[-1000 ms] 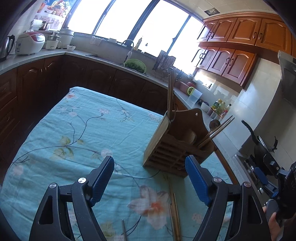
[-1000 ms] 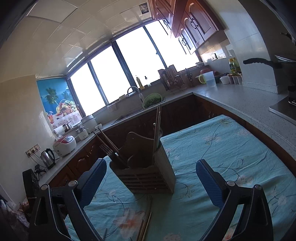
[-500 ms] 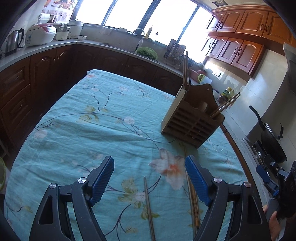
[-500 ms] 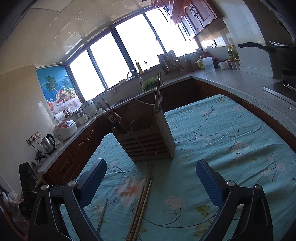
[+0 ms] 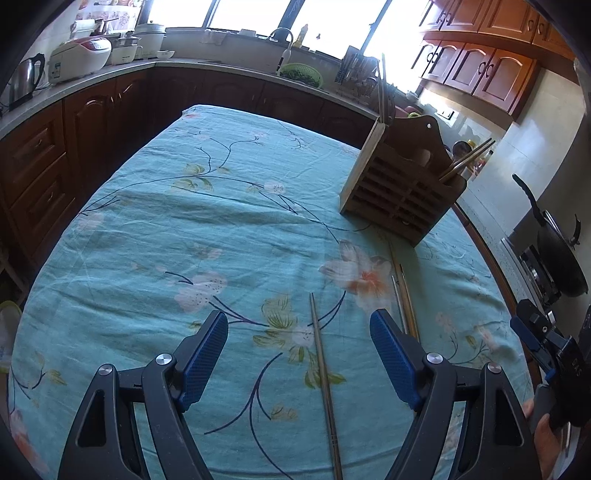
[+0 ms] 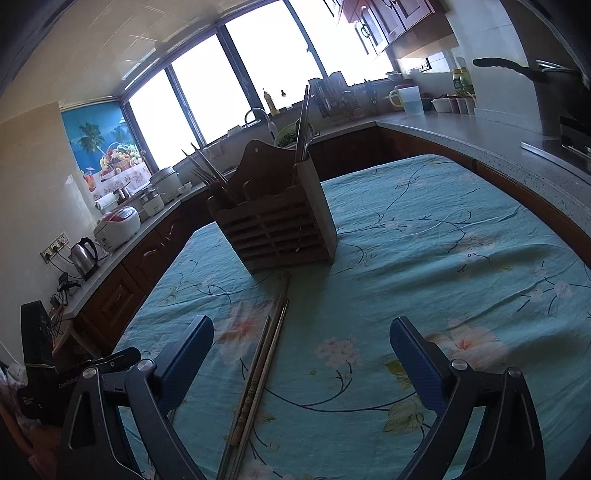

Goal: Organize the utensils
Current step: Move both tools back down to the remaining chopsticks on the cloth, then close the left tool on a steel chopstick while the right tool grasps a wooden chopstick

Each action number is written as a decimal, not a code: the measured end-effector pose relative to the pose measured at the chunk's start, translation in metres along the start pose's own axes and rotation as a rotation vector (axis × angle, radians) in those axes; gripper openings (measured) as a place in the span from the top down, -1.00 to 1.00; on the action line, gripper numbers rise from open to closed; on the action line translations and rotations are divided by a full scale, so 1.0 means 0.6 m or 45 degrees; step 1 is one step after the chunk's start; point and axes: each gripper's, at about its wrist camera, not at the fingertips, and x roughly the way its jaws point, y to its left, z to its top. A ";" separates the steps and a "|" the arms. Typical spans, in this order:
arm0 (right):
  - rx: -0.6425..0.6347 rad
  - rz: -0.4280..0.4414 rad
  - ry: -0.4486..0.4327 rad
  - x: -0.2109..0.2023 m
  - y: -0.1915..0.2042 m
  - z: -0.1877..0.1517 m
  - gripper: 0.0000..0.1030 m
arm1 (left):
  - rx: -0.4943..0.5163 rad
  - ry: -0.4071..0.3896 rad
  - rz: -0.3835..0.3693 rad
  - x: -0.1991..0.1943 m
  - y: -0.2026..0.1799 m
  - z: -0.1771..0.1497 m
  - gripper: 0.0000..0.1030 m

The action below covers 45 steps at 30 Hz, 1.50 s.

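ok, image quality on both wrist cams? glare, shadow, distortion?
Left wrist: windows blown out, tablecloth evenly lit, strong fisheye curve, dark corners. Right wrist: backlit by blown-out windows, so the wooden holder is dim; chopsticks stay sharp.

Between the left gripper's (image 5: 299, 345) spread fingers lies one chopstick (image 5: 322, 365); bare tablecloth (image 5: 184, 229) ahead; wooden utensil holder (image 5: 400, 184) blocks beyond the right finger.

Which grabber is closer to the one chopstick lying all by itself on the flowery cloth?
Left. The left gripper hangs open right over the lone chopstick, which runs between its fingers. The right gripper hangs over the bundled chopsticks farther right instead.
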 end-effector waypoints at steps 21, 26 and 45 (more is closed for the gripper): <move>-0.070 0.028 0.243 0.123 0.032 0.012 0.19 | 0.163 0.260 0.065 0.131 -0.048 0.020 0.24; -0.116 0.029 0.299 0.176 0.047 0.030 0.21 | 0.210 0.249 0.093 0.144 -0.051 0.024 0.60; -0.264 -0.066 0.438 0.309 0.077 0.055 0.87 | 0.124 0.327 0.025 0.126 -0.027 0.023 0.63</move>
